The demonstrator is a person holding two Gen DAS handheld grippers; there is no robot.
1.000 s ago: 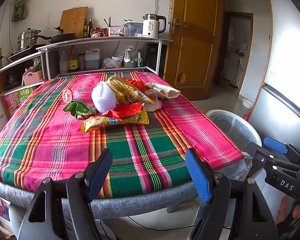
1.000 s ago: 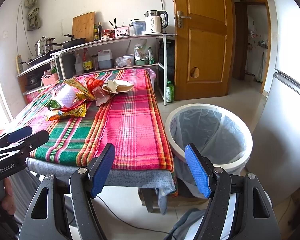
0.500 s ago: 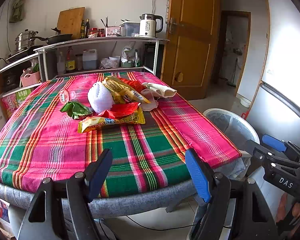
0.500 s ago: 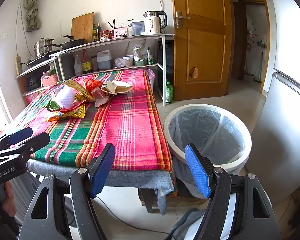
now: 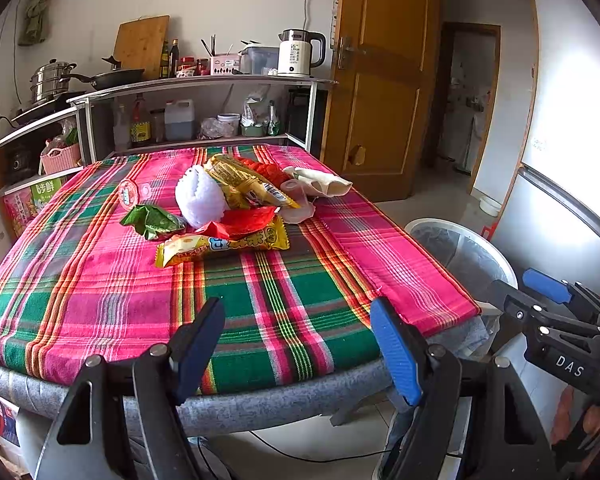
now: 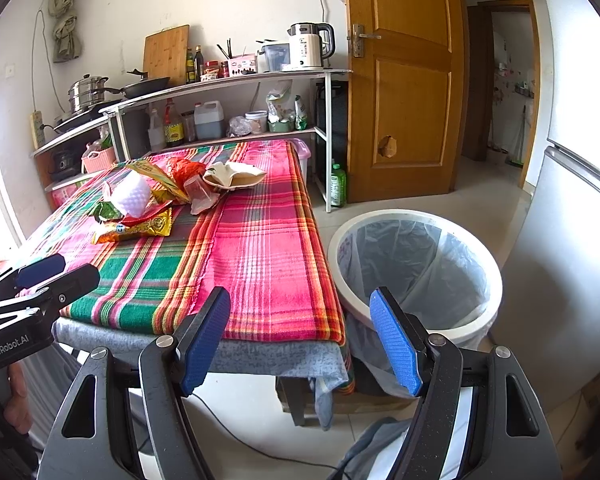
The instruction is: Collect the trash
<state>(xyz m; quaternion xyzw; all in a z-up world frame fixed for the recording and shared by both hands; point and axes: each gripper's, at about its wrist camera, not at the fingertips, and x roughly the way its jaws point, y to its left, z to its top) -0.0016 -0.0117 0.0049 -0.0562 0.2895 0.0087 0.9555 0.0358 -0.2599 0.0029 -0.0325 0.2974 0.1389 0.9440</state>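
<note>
A pile of trash lies mid-table on the plaid cloth (image 5: pixel 100 288): a yellow snack wrapper (image 5: pixel 224 245), a red wrapper (image 5: pixel 244 220), a green wrapper (image 5: pixel 154 221), a white foam net (image 5: pixel 199 196), a clear plastic cup (image 6: pixel 199 191) and crumpled paper (image 5: pixel 320 180). A white bin (image 6: pixel 416 264) with a clear liner stands on the floor right of the table. My left gripper (image 5: pixel 298 344) is open and empty at the table's near edge. My right gripper (image 6: pixel 300 336) is open and empty, between the table corner and the bin.
A shelf unit (image 5: pixel 204 84) with a kettle (image 5: pixel 300 53), pots, bottles and a cutting board stands behind the table. A wooden door (image 6: pixel 404 92) is at the back right. A fridge (image 6: pixel 572 200) stands right of the bin. A cable lies on the floor.
My left gripper has drifted slightly towards the table, so the trash pile looks a little nearer. The right gripper has barely moved. Both stay open.
</note>
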